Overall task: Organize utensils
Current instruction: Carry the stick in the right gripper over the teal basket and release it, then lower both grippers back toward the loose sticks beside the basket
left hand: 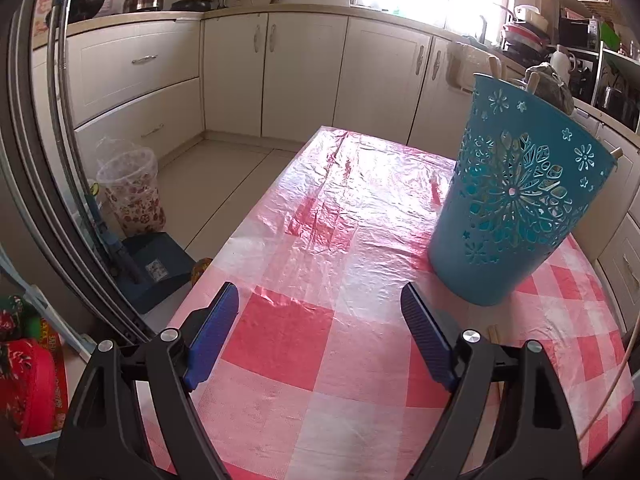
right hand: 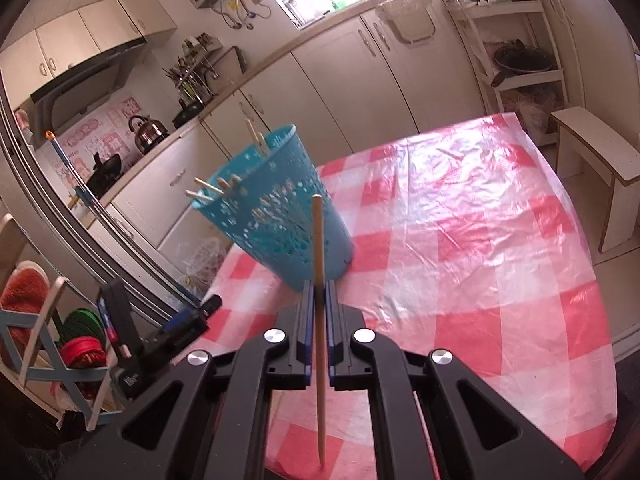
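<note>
We see right gripper clamped on wooden chopstick; stick stands upright between jaws, blunt end above them, pointed end below, near checked tablecloth. Blue basket just ahead of jaws, more chopsticks poking over rim. Our left gripper spread wide, holding nothing; basket ahead, right of its jaws.
</note>
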Tool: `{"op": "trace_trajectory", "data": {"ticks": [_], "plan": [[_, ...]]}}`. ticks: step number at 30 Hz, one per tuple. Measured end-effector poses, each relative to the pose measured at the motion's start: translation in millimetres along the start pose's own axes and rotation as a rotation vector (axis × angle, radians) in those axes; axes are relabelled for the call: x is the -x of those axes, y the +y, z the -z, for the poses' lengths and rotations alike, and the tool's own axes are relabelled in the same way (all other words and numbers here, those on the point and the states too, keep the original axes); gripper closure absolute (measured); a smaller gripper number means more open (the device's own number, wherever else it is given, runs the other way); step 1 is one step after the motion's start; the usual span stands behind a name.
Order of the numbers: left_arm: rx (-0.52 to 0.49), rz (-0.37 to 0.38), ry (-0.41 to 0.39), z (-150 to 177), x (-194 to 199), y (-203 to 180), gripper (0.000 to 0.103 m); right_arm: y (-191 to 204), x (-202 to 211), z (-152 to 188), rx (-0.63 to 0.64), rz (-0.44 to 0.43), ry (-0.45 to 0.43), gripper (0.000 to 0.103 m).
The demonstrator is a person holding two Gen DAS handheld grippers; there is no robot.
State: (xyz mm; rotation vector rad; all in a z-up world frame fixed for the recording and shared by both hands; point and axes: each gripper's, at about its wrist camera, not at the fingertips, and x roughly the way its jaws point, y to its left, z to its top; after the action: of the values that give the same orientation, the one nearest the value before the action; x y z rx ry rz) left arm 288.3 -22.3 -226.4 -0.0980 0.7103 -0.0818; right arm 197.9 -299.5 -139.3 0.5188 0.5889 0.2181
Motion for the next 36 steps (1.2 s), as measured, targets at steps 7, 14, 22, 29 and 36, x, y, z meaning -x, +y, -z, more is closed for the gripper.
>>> {"op": "trace_trajectory", "data": {"ticks": [7,14,22,29,36], "plan": [[-0.02,-0.008,0.014,0.1,-2.5,-3.8,0.024,30.6,5.8,-38.1,0.036,-0.086,-0.1,0.097],[-0.001,0.004,0.03,-0.5,-4.8,0.3,0.024,42.2,5.6,-50.9,0.084,-0.096,-0.122,0.098],[0.011,0.004,0.036,0.1,-6.1,1.6,0.024,12.2,-43.4,-22.3,0.0,0.046,0.162,0.079],[0.015,0.01,0.046,0.9,-6.9,1.7,0.024,-38.6,-94.0,-3.2,-0.199,0.269,0.182,0.058],[0.054,0.029,0.066,-1.0,-10.8,8.8,0.024,-24.8,-152.8,-17.3,-0.052,0.474,0.204,0.058]]}}
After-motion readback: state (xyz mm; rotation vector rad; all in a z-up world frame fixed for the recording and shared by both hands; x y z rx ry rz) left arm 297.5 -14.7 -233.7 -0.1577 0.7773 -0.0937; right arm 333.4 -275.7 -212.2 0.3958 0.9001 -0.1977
